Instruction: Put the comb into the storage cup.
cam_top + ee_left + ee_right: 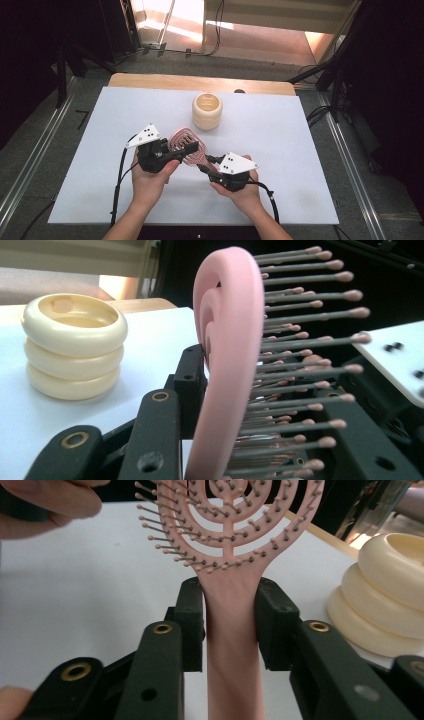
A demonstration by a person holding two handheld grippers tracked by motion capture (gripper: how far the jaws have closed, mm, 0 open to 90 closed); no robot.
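Observation:
A pink hairbrush (186, 141) with a spiral-cut head is held just above the white table between both grippers. My left gripper (187, 150) is shut on its head: in the left gripper view one pad sits against the back of the hairbrush (227, 340) and the other jaw meets the bristle tips. My right gripper (206, 164) is shut on the handle; in the right gripper view both pads lie flush against the sides of the hairbrush (232, 630) just below the head.
A cream ribbed cup (207, 111) stands upright beyond the brush, seen also as a cup (74, 345) and a cup (385, 605). The white table sheet (300, 150) has free room left and right. The left hand (50, 500) is near the bristles.

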